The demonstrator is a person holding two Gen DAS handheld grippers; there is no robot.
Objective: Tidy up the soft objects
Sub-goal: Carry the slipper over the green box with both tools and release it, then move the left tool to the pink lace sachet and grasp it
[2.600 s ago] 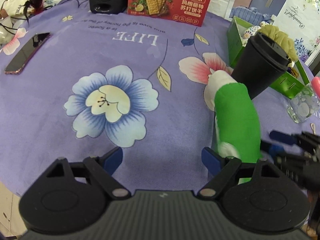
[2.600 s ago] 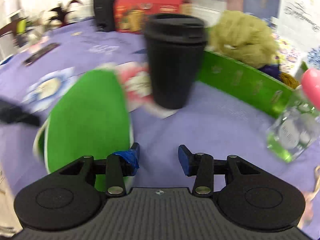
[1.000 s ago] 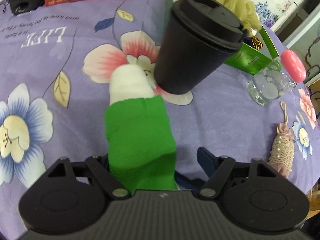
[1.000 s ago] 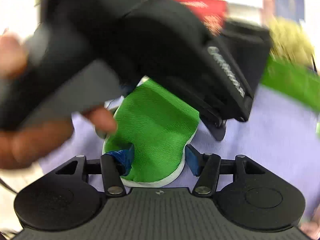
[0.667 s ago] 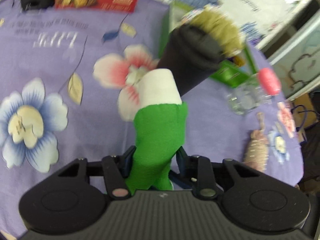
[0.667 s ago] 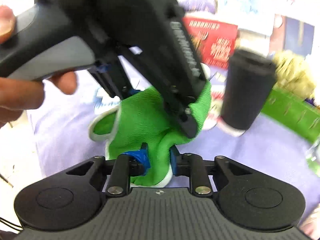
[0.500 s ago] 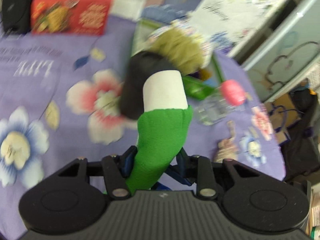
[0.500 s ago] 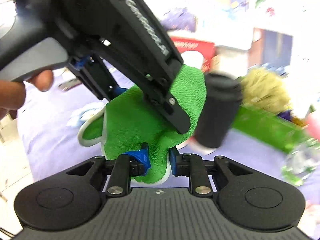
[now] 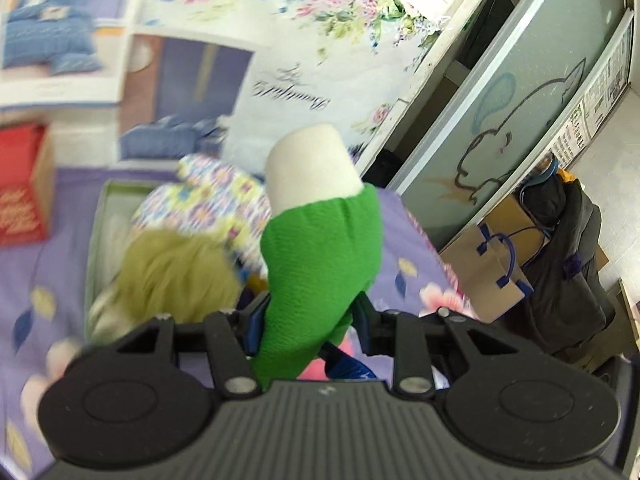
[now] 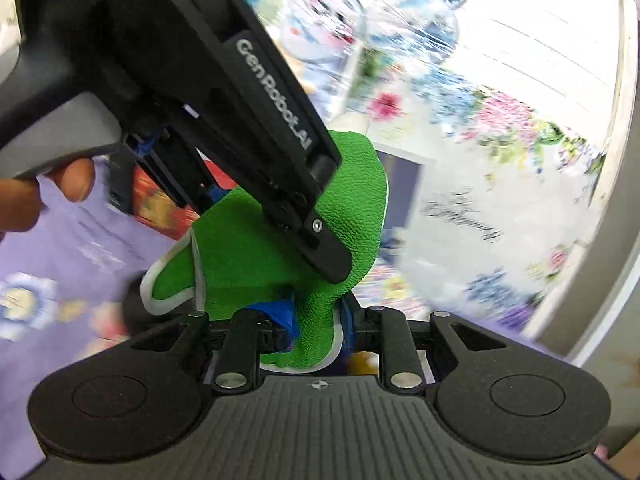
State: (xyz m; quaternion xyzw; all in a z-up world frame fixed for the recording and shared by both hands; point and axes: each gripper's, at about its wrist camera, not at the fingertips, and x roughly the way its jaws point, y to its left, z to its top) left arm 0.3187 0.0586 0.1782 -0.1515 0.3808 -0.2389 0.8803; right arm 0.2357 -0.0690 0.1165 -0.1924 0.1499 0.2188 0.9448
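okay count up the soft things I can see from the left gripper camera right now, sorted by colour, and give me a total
Green with a white end: 1, the sock, pinched by the left gripper and the right gripper
Yellow-olive and fluffy: 1, the plush bundle
Floral print: 1, the patterned cloth
Total: 3

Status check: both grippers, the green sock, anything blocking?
Left hand-held gripper shut on green sock. Right hand-held gripper shut on its other end. Sock lifted above green box, already holding fluffy yellow item. Nothing blocking.
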